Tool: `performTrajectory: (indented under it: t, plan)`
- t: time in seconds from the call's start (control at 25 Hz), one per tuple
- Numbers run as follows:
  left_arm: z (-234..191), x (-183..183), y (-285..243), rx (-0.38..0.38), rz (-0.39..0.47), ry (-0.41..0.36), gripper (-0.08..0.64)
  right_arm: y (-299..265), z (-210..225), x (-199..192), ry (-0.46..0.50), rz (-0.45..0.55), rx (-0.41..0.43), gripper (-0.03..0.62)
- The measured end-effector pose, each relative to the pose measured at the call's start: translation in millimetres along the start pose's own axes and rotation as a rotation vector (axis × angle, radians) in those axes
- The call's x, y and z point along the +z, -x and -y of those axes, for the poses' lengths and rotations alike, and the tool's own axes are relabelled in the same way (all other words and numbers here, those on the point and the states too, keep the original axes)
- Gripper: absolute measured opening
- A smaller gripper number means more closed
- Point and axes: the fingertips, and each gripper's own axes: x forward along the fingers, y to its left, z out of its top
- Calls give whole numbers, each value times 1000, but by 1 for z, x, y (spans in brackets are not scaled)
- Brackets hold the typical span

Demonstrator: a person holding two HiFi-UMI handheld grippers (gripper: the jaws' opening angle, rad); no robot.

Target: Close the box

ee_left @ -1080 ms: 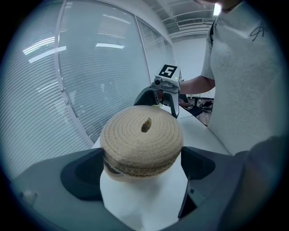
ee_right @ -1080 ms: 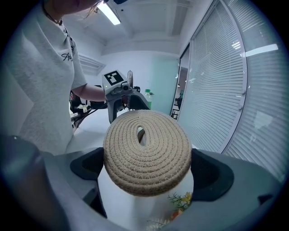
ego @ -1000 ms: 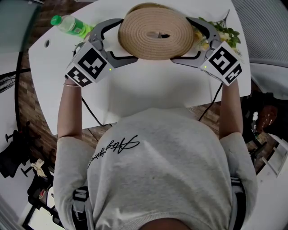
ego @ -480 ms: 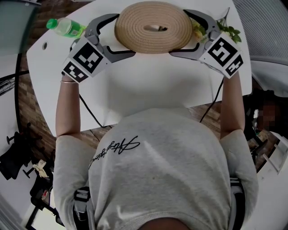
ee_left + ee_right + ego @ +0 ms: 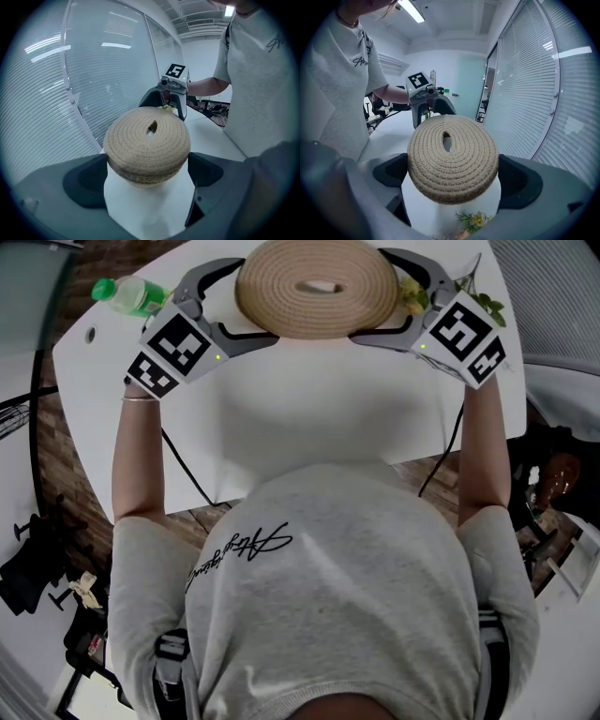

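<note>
Woven box (image 5: 317,287) gripped from both sides over the far end of the white table (image 5: 319,413).
Left gripper (image 5: 147,174) clenches the round coiled-rope box from the left and right gripper (image 5: 451,180) from the right; in each gripper view the box fills the gap and touches both jaws. Lid (image 5: 136,143), with an oval hole (image 5: 446,140) at its centre, sits on top, and a seam runs round the side beneath it. Contact between base and table cannot be confirmed. Green bottle (image 5: 131,294) lies at the far left of the table. Flower sprig (image 5: 485,304) sits at the far right, just beside the right gripper.
</note>
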Motion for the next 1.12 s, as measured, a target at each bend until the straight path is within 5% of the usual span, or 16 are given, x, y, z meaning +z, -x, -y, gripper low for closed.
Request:
performTrajectory:
  t: [1.12]
  plan:
    - [-19,-18,-20,-66,-65,22,529,-18,17,-13,-57,-22,5,594]
